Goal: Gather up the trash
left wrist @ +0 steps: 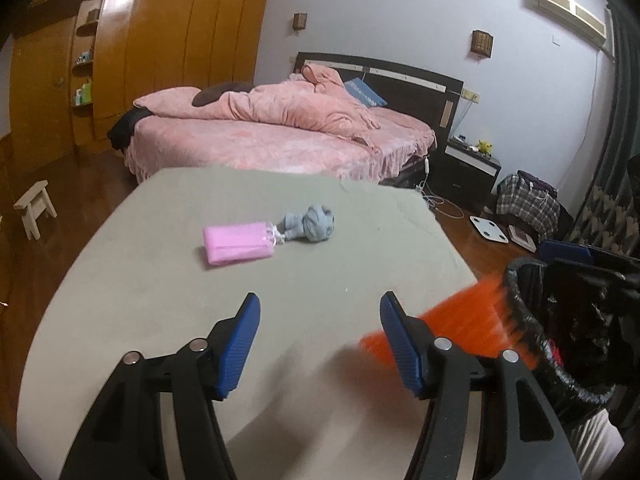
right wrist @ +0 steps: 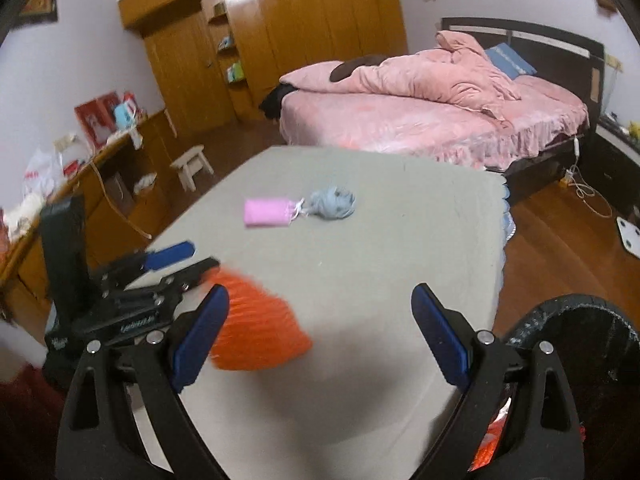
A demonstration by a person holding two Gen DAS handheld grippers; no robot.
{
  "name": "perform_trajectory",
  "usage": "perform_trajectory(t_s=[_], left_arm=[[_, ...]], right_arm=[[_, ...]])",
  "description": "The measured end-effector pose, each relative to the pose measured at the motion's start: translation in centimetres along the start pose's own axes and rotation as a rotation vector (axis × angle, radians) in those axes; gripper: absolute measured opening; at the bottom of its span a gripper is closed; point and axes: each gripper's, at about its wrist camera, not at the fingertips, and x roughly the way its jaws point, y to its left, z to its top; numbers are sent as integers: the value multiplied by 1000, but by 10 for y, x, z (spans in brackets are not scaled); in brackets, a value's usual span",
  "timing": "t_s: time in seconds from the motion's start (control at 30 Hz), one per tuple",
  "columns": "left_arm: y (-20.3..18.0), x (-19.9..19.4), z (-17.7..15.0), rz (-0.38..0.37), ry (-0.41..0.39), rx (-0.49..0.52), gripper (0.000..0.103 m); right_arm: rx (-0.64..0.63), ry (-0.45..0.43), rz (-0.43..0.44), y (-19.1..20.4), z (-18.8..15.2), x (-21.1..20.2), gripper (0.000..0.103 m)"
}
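Lying just beside the empty, wide-open right hand-held gripper (right wrist: 320, 320), toward its left finger: blurred orange trash (right wrist: 256, 328).

Bare grey table (left wrist: 280, 320) — orange net (right wrist: 256, 320) nearside.

Your footage is pretty dim, just flat indoor light with a purple cast on the walls. There's glare on the glossy wardrobe (left wrist: 160, 40), and soft shadows pool on the grey table (right wrist: 360, 280). That orange thing (right wrist: 256, 328) is smeared by motion blur. Heavy fisheye bending plus black corners on both views.
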Motion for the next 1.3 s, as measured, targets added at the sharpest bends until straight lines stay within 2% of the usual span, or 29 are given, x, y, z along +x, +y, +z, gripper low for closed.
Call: perform_trajectory(t_s=[0.13,0.3,0.67,0.83,1.03,1.3], left_arm=[[-4,-7,9,0,-25,4,61],[-4,-10,11,18,-33,13,61],[23,-16,-21,92,13,-12,61],[38,-17,-35,127,28,-20,61],[53,-13,-46,148,49,-41,61],[63,-12,-52,144,57,-64,61]], right_arm=[[2,-13,-55,-8,6,-3,90],[9,-15,-44,-5,4,0,90],[-5,-7,-61,21,-23,46,90],[37,23,-89,27,-33,72,90],[26,74,-117,42,-47,95,89],[8,165,-105,64,-64,120,76]])
